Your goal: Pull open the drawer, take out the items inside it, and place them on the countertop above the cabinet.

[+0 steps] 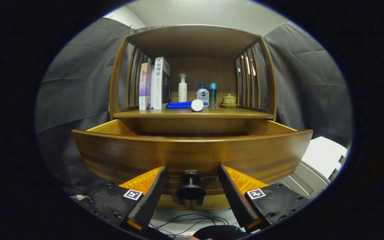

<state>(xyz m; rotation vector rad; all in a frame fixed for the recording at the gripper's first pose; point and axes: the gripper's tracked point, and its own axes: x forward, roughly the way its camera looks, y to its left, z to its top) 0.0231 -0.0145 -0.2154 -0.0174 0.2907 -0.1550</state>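
The wooden drawer (192,153) stands pulled out toward me, its front panel close ahead of the fingers. Its dark round knob (190,186) sits between my two fingers, which stand apart on either side without touching it. My gripper (192,171) is open. The drawer's inside is hidden behind the front panel. Above it lies the countertop (245,115), where a white cylinder (197,105) lies on its side next to a folded blue cloth (179,105).
On the countertop under the wooden hutch stand books (155,85) at the left, a white pump bottle (182,88), a blue-capped bottle (203,94), a teal bottle (213,95) and a small lidded cup (229,100). Cables (192,221) lie on the floor below.
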